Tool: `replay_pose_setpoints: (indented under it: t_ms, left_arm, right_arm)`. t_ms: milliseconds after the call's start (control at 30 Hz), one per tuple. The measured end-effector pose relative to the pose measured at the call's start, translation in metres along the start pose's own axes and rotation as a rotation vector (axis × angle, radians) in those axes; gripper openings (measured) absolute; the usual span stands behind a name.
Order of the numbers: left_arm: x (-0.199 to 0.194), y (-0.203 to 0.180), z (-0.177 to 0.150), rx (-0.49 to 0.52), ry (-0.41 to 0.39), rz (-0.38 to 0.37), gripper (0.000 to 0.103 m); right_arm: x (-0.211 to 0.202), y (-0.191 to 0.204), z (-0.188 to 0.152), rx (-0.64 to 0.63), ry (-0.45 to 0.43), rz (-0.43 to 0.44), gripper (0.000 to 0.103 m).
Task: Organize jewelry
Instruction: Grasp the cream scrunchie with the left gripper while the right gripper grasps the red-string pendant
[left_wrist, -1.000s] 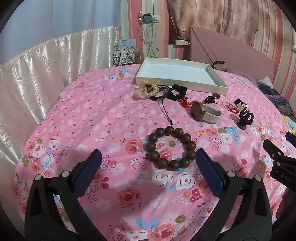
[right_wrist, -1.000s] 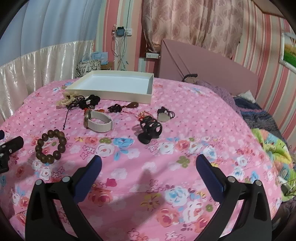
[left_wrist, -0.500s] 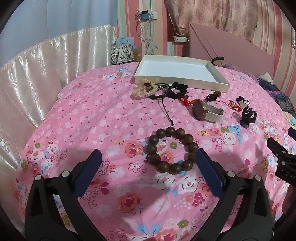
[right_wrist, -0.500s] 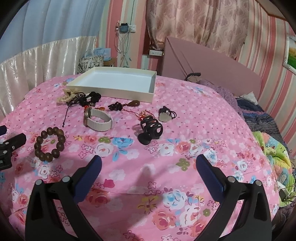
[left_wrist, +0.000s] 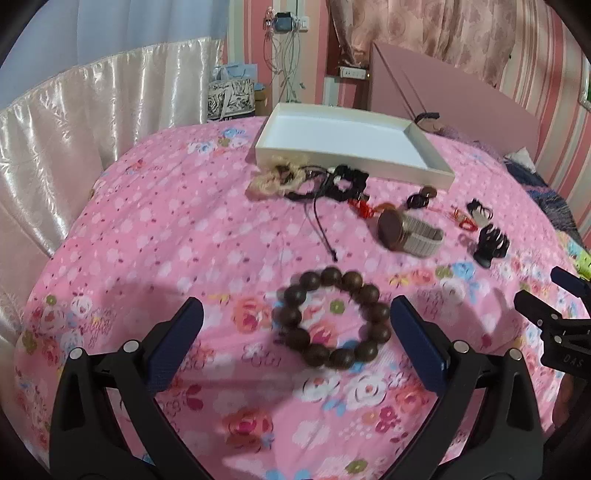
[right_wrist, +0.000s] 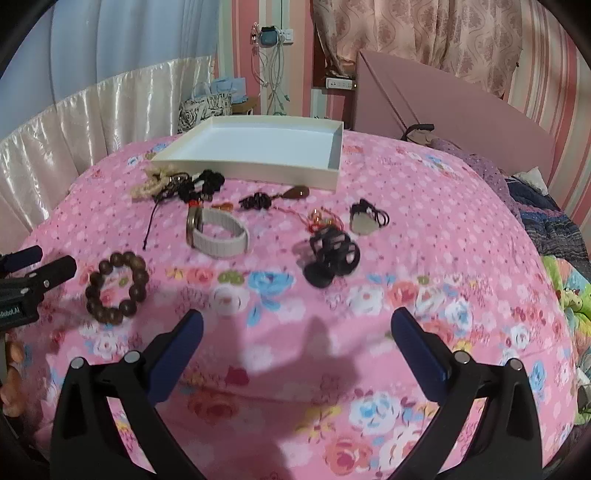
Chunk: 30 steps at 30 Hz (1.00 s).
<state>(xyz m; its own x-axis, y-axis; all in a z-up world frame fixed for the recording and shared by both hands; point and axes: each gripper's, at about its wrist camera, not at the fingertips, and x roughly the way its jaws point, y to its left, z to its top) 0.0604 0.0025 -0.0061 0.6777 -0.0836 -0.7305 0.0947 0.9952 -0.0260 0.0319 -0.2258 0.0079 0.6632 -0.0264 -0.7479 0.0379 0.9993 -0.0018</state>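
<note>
With fingers spread wide, the left tool (left_wrist: 295, 332) hovers just short of the wooden bead bracelet (left_wrist: 331, 318) on the bed (left_wrist: 166, 229), the right tool (right_wrist: 295, 332) equally spread; pinching one round bead could let it roll free.

We hold our left gripper (left_wrist: 295, 332) low at six o'clock, fingers spread wide with nothing between the blue pads (left_wrist: 415, 341). Our right gripper (right_wrist: 295, 332) sits level alongside at three o'clock, likewise spread wide and gripping nothing.
</note>
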Motion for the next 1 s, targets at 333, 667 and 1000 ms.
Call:
replay_pose_setpoints:
  t_ms: [333, 667, 1000]
  left_arm:
    - [0.012, 0.001, 0.055, 0.038, 0.020, -0.009, 0.100]
    - [0.050, -0.004, 0.100, 0.071, 0.061, -0.083, 0.100]
    - [0.107, 0.007, 0.118, 0.053, 0.165, -0.100, 0.086]
  right_arm:
    - [0.007, 0.007, 0.053, -0.079, -0.014, -0.006, 0.101]
    - [0.042, -0.012, 0.094, -0.048, 0.066, 0.007, 0.101]
    - [0.096, -0.028, 0.115, -0.024, 0.209, -0.027, 0.082]
